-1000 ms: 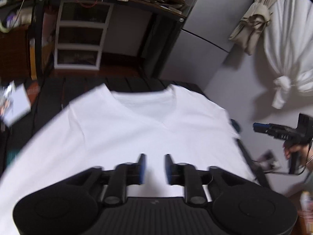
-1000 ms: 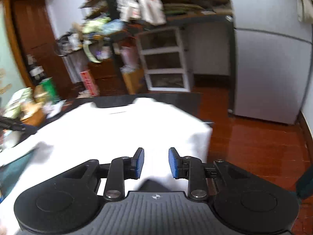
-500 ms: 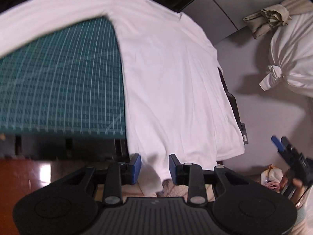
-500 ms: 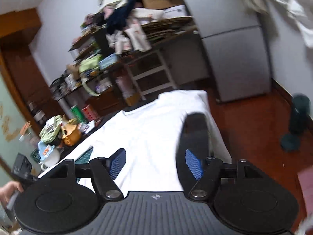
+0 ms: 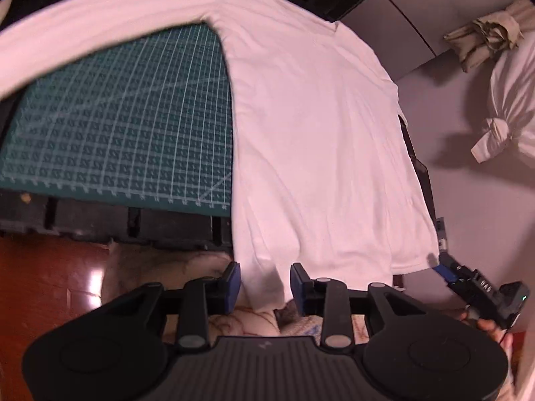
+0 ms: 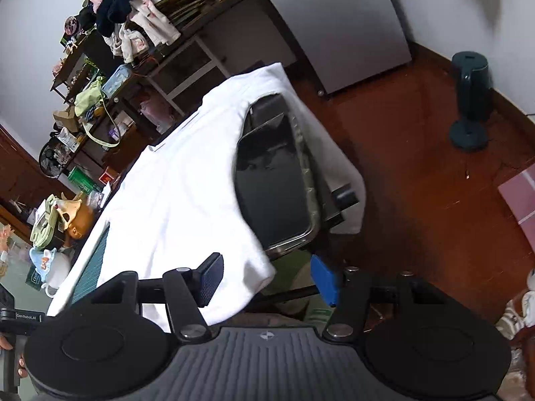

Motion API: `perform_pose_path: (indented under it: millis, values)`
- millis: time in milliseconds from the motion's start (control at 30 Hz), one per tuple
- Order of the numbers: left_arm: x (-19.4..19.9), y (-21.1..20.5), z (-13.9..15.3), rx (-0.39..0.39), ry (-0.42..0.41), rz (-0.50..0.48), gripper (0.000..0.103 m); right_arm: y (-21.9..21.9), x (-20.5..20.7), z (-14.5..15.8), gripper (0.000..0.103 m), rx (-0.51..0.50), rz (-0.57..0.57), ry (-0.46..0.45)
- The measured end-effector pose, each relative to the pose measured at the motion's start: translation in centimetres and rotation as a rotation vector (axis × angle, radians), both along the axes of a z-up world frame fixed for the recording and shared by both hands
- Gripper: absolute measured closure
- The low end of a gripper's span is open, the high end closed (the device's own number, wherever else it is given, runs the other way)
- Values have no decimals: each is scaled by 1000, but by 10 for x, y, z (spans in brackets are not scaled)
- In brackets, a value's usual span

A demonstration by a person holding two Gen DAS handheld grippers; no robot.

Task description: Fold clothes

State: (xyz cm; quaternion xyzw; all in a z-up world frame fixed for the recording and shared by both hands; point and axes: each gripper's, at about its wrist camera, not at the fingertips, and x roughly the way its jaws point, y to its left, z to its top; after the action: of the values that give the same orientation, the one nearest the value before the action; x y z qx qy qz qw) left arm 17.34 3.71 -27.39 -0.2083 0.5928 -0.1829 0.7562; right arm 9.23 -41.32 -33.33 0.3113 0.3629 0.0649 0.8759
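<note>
A: What was seen ahead of the left tool [image 5: 264,284]?

B: A white shirt [image 5: 314,140] was spread over the table [image 5: 100,214], partly covering a green cutting mat [image 5: 127,127]. Its hem hung off the near edge, down between the tool's spread blue pads [image 5: 234,282], which were not seen pressing it.

A: And the right tool [image 6: 267,279]?

B: The shirt's other hem corner [image 6: 247,277] was seen between its pads. The jaws were closing; no pinch on the cloth could be made out. A dark tray [image 6: 274,183] lay beyond it, beside the shirt.
</note>
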Motion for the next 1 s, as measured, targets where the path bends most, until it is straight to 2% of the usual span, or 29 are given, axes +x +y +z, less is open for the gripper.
perform_pose_path:
  millis: [33, 67, 100, 133, 200, 367, 467, 500, 533, 667, 700, 767, 800, 867, 933, 1000]
  values:
    - [2, -2, -2, 7, 0, -4, 75, 0, 0, -2, 83, 22, -2, -7]
    - [4, -5, -3, 18, 2, -6, 77, 1, 1, -3, 92, 27, -16, -2]
    - [5, -7, -5, 27, 3, -8, 92, 3, 1, -3, 96, 20, -27, -2]
    - [3, -4, -4, 35, 7, -12, 98, 5, 1, -2, 97, 12, -37, -2]
    - [0, -1, -3, 37, 9, -13, 98, 5, -4, 1, 97, 13, -44, -13]
    - [-15, 32, 34, -27, -48, 32, 99, 5, -19, 27, 98, 23, -88, -73]
    - [-20, 45, 43, -26, -66, 36, 99, 5, -23, 32, 98, 27, -99, -77]
    - [-22, 49, 43, -14, -68, 35, 99, 5, -23, 31, 98, 24, -100, -69]
    - [-24, 52, 31, -5, -30, 26, 98, 6, -20, 24, 98, -8, -101, -19]
    - [-29, 55, 6, -38, 39, 40, 94, 8, -17, 6, 96, -7, -104, 51]
    - [-31, 58, 3, -51, 47, 52, 92, 8, -18, 6, 92, -14, -113, 57]
    - [-36, 66, 1, -77, 51, 80, 83, 8, -21, 6, 91, -28, -131, 66]
    - [-36, 67, 2, -75, 46, 84, 75, 5, -23, 6, 91, -21, -138, 65]
    - [-36, 68, 5, -71, 37, 93, 73, 1, -27, 6, 89, -8, -151, 63]
    - [-36, 69, 7, -68, 20, 96, 70, -4, -31, 6, 76, 16, -170, 55]
    - [-34, 68, 7, -74, 19, 103, 70, -3, -31, 7, 76, 29, -181, 50]
